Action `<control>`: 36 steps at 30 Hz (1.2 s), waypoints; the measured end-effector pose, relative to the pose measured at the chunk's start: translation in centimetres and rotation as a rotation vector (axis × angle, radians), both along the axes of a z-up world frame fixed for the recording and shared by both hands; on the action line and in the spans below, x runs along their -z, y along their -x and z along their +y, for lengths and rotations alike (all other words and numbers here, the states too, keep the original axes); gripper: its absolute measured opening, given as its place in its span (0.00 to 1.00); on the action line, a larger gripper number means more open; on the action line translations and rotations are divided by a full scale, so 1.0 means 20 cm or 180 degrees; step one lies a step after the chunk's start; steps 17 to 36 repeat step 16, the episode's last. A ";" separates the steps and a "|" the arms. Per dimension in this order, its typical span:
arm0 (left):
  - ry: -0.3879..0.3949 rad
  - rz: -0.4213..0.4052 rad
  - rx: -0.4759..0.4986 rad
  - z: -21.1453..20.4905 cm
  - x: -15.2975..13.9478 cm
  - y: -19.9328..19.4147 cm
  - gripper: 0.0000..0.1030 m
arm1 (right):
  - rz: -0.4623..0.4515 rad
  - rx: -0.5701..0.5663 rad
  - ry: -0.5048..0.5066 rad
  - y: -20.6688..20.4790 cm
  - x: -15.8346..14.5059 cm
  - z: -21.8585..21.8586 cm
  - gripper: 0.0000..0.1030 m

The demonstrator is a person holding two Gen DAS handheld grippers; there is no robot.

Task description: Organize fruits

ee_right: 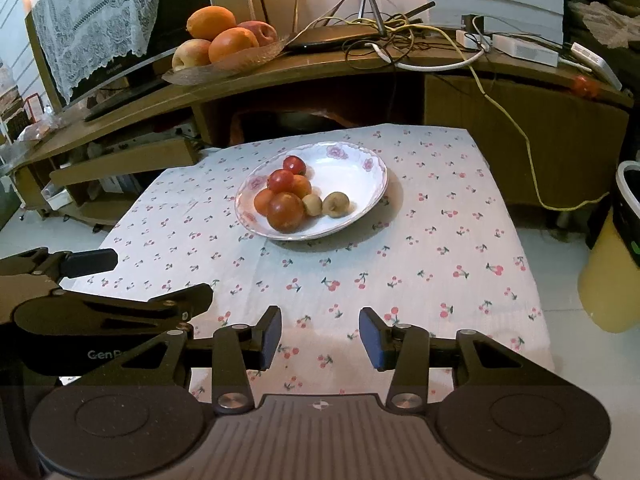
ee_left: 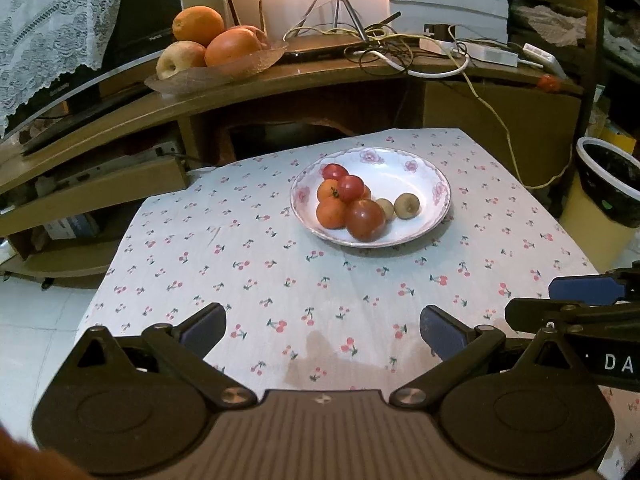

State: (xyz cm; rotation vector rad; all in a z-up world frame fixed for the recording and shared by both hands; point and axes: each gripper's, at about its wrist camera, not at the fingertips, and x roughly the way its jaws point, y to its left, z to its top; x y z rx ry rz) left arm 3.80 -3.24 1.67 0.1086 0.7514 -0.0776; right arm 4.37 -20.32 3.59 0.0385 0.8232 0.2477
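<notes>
A white flowered plate (ee_left: 416, 184) (ee_right: 360, 172) stands on the cherry-print tablecloth (ee_left: 280, 264) (ee_right: 420, 248). It holds several fruits: red tomatoes (ee_left: 365, 219) (ee_right: 285, 212), small oranges (ee_left: 330, 213) (ee_right: 263, 201) and two brown kiwi-like fruits (ee_left: 407, 206) (ee_right: 336, 203). My left gripper (ee_left: 322, 330) is open and empty above the near cloth. My right gripper (ee_right: 320, 338) is open and empty, also near the front edge. Each gripper shows at the side of the other's view.
Behind the table a wooden shelf (ee_left: 280, 80) carries a glass dish (ee_left: 224, 70) (ee_right: 228, 65) with large oranges and apples, a router and tangled cables (ee_left: 400, 48). A yellow bin (ee_left: 604, 196) (ee_right: 612, 272) with a black liner stands at the right. A small red fruit (ee_left: 547, 82) lies on the shelf's right end.
</notes>
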 end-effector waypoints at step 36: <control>-0.0075 -0.0007 -0.0033 0.00 0.00 0.15 1.00 | -0.0023 -0.0032 0.0036 0.16 -0.01 0.03 0.43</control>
